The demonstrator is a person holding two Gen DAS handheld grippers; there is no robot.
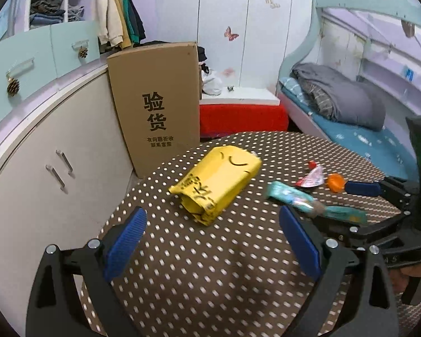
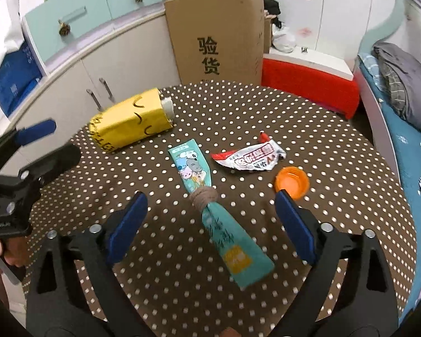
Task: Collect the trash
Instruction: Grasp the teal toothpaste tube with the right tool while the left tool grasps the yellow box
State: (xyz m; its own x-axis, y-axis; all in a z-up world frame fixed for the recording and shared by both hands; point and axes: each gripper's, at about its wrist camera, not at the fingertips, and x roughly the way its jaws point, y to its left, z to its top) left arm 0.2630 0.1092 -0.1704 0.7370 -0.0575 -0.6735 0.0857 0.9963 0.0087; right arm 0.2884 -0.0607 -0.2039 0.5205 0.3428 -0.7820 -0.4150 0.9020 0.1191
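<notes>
Here, in the left wrist view, the left gripper [image 1: 212, 233] stands with its jaws spread wide and nothing between them, hovering over the brown polka-dot tablecloth [image 1: 199, 280]. Straight ahead of the open jaws, just past the fingertips, lies the yellow wrapped package [image 1: 216, 181]; it looks like a soft paper-wrapped roll, light and a little crushable, best taken across its narrow width near the middle. Off beyond the right-hand finger sits the teal snack wrapper [image 1: 292, 196], with the right gripper [image 1: 343, 200] reaching in around it, and farther on the crumpled red-and-white wrapper [image 1: 311, 179] and the orange bottle cap [image 1: 335, 182]

In the right wrist view, the right gripper's jaws are also wide apart, holding nothing, and the teal snack wrapper [image 2: 210, 205] lies lengthwise between them, its knotted middle about level with the fingertips. It is thin, limp film, light and likely slippery, so the bunched knot seems the surest place to pinch. Just ahead of the right-hand fingertip rests the orange bottle cap [image 2: 292, 182], small, stiff and apt to skid. The crumpled red-and-white wrapper [image 2: 249, 157] lies beyond it, the yellow wrapped package [image 2: 129, 120] well off to the left, near the left gripper [image 2: 46, 139]
</notes>
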